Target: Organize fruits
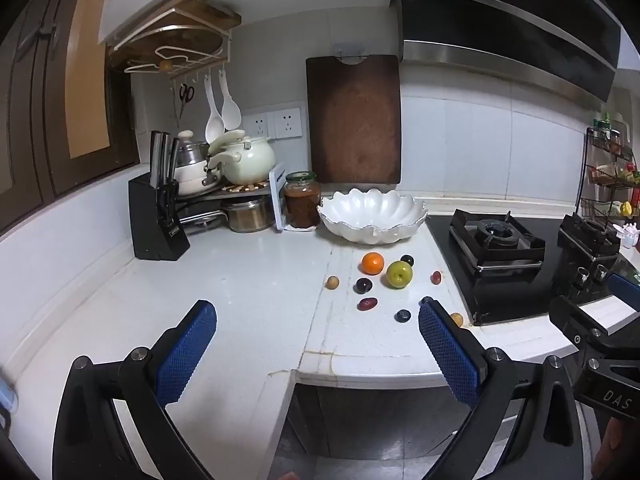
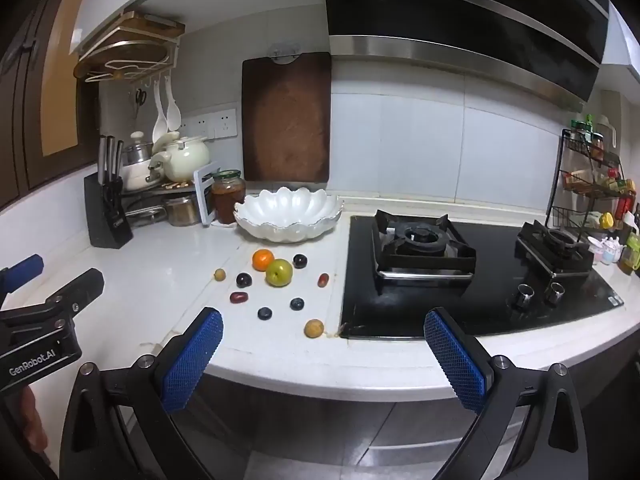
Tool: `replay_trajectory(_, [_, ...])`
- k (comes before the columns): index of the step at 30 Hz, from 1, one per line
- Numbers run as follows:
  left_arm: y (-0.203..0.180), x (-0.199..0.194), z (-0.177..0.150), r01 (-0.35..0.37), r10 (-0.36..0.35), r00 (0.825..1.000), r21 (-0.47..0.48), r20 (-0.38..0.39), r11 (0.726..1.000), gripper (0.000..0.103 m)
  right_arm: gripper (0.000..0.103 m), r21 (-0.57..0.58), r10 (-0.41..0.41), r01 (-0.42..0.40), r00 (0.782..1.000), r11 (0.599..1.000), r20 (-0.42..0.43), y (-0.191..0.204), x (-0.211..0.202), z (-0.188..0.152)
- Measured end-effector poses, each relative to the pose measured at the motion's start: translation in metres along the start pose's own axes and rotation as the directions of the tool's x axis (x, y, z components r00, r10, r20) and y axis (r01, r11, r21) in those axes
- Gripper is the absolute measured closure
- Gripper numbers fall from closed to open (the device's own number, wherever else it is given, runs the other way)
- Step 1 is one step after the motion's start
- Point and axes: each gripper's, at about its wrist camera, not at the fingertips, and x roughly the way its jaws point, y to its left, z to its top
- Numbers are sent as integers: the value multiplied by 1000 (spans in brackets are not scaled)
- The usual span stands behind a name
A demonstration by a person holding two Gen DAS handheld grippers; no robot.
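Several fruits lie loose on the white counter [image 2: 160, 264] in front of an empty white scalloped bowl [image 2: 288, 212] [image 1: 372, 216]: an orange [image 2: 263, 259] [image 1: 373, 263], a green apple [image 2: 279, 272] [image 1: 399, 274], dark plums [image 2: 243, 279], blueberries [image 2: 264, 313], a red date [image 2: 239, 297] and small tan fruits [image 2: 313, 328]. My left gripper [image 1: 318, 320] stands open with nothing between its blue pads, short of the fruit near the counter's front edge. My right gripper [image 2: 323, 326] is open too, empty, and hangs off the counter's edge before the stove.
A black gas stove [image 2: 460, 264] lies right of the fruit. A knife block [image 2: 106, 212], pots [image 2: 176, 160], a jar [image 2: 228, 196] and a wooden cutting board [image 2: 286, 120] stand at the back. A spice rack [image 2: 592, 176] fills the far right. The counter has a step-in corner [image 1: 304, 364].
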Motion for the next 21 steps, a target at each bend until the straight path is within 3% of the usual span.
replay_trajectory(9, [-10, -28, 8, 7, -7, 1000, 3, 23, 1000, 0, 1, 16, -2, 2, 1000, 1000, 1, -11, -16, -6])
replay_trajectory(21, [-20, -33, 2, 23, -23, 999, 1, 41, 1000, 0, 1, 20, -2, 1, 1000, 1000, 14, -24, -25, -8])
